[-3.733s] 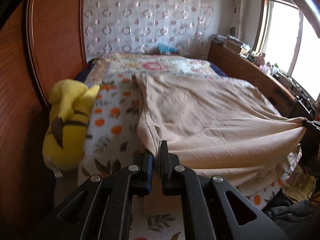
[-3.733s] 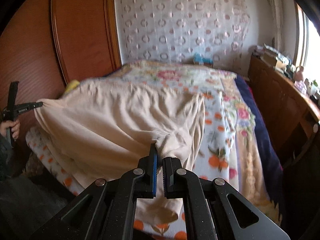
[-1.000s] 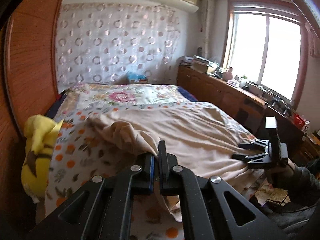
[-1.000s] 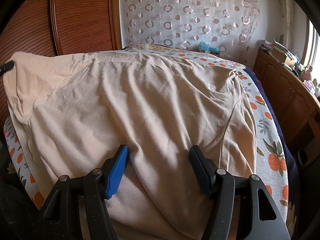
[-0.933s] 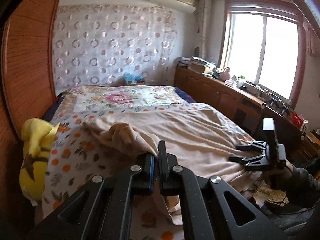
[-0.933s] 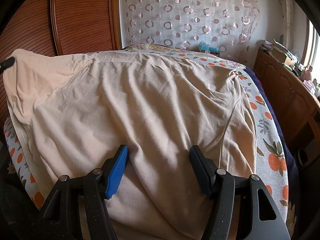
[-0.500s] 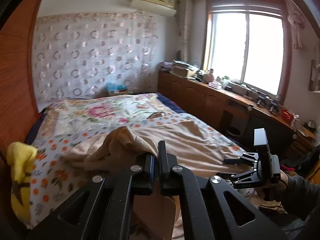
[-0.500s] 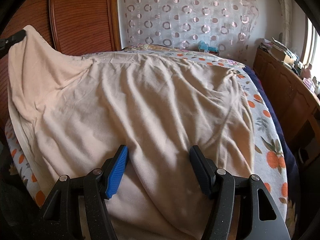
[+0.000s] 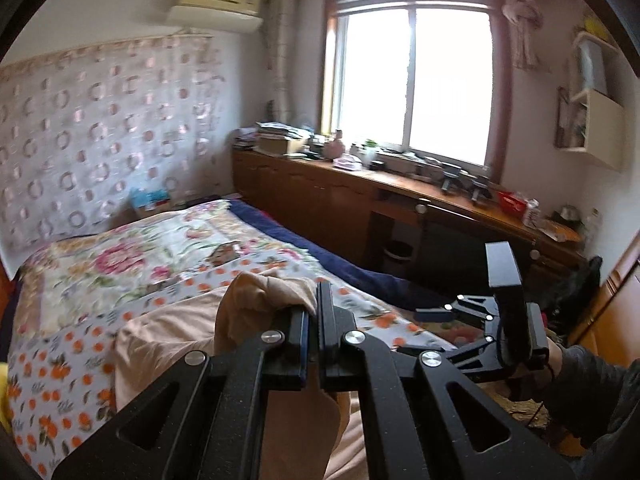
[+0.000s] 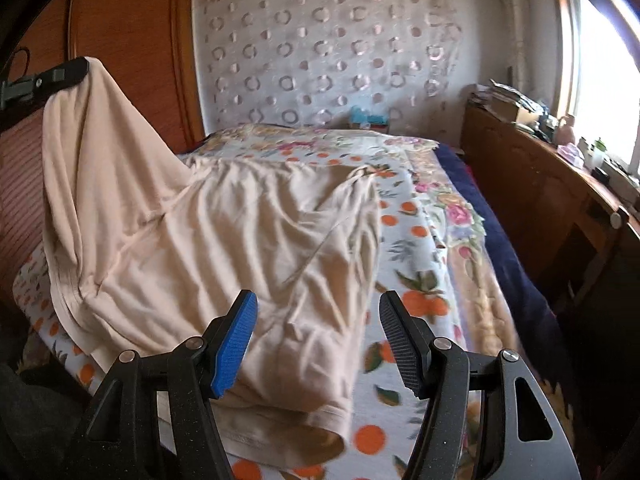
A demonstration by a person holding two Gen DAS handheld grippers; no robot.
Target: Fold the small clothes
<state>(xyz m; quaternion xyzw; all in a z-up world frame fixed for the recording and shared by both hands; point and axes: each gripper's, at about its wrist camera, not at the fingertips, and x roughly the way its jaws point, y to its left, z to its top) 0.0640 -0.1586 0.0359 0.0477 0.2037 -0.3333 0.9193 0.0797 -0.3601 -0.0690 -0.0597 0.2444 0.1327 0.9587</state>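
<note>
A beige garment (image 10: pixel 240 232) lies spread on the bed (image 10: pixel 432 248) with its near edge at the bed's front. My left gripper (image 9: pixel 312 312) is shut on a bunched corner of the garment (image 9: pixel 264 292) and holds it raised high; it also shows in the right wrist view (image 10: pixel 60 74) at the upper left, with cloth hanging from it. My right gripper (image 10: pixel 318 316) is open and empty, just above the garment's near right part. It shows in the left wrist view (image 9: pixel 472 320) at the right, held by a hand.
The bed has an orange-print sheet (image 9: pixel 60 360) and a floral quilt (image 9: pixel 128 256). A wooden wardrobe (image 10: pixel 132 60) stands left of the bed. A long wooden cabinet (image 9: pixel 400 216) with clutter runs along the right under the window (image 9: pixel 416 80).
My left gripper has lifted the garment's corner high and swung toward the right. My right gripper, open for the last second, has drawn back and to the right off the cloth.
</note>
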